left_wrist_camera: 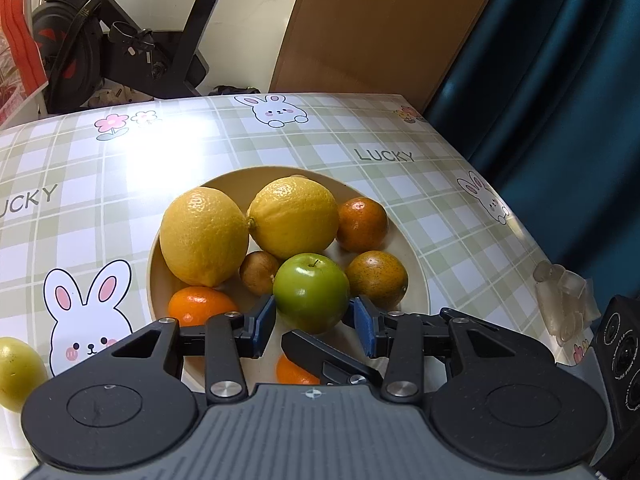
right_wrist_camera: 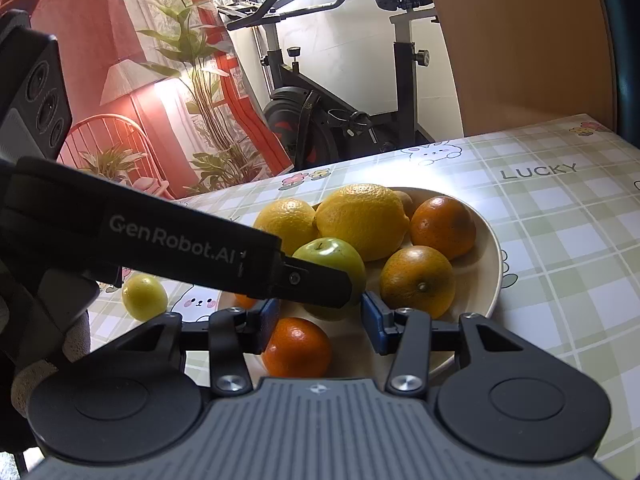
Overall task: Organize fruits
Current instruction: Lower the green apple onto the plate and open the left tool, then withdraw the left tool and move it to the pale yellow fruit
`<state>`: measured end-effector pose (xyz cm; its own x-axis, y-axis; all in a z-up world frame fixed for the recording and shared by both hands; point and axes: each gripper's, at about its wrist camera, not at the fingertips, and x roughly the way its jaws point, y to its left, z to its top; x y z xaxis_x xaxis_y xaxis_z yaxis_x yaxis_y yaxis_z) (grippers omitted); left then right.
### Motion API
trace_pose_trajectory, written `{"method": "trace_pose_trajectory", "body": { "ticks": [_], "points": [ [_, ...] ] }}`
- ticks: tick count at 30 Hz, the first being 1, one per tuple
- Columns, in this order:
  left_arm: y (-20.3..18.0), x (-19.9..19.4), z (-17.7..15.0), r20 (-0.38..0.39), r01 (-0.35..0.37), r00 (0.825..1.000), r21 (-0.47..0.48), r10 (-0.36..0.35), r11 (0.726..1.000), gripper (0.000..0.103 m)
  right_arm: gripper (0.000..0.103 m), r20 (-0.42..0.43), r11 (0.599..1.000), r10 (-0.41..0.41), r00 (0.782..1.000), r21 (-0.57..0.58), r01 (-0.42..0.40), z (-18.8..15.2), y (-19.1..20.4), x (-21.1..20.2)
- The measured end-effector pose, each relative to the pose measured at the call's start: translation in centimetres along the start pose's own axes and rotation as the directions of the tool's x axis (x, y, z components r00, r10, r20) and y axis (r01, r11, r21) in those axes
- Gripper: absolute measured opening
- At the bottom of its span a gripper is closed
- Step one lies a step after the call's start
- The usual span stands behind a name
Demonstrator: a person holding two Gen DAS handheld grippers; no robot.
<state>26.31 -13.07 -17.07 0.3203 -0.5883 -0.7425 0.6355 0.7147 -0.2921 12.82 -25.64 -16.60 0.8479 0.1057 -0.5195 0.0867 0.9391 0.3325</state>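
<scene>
Green round apple (left_wrist_camera: 311, 293) in the cream bowl (left_wrist_camera: 158, 280) sits between the spread blue pads of the left gripper (left_wrist_camera: 316, 320), ungripped; right gripper (right_wrist_camera: 320, 322), released too, hovers nearer the bowl's rim.

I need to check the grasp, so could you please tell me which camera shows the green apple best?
The left wrist view: the green apple sits whole between the left gripper fingers, stem visible. In the right wrist view the apple is partly hidden behind the left gripper's black body.
</scene>
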Motion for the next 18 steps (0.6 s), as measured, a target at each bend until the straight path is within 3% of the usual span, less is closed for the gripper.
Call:
{"method": "trace_pose_trajectory", "body": {
  "ticks": [9, 18],
  "points": [
    [-0.3, 0.5, 0.3, 0.012, -0.006, 1.0, -0.012, 0.006, 1.0, 0.045, 0.049, 0.007, 1.0, -0.004, 1.0, 0.022, 0.004, -0.1, -0.3, -0.1],
    [-0.2, -1.6, 0.1, 0.053, -0.042, 0.998, -0.034, 0.044, 0.999, 0.053, 0.049, 0.006, 1.0, -0.016, 1.0, 0.017, 0.016, 0.0, 0.1, -0.6]
  ]
}}
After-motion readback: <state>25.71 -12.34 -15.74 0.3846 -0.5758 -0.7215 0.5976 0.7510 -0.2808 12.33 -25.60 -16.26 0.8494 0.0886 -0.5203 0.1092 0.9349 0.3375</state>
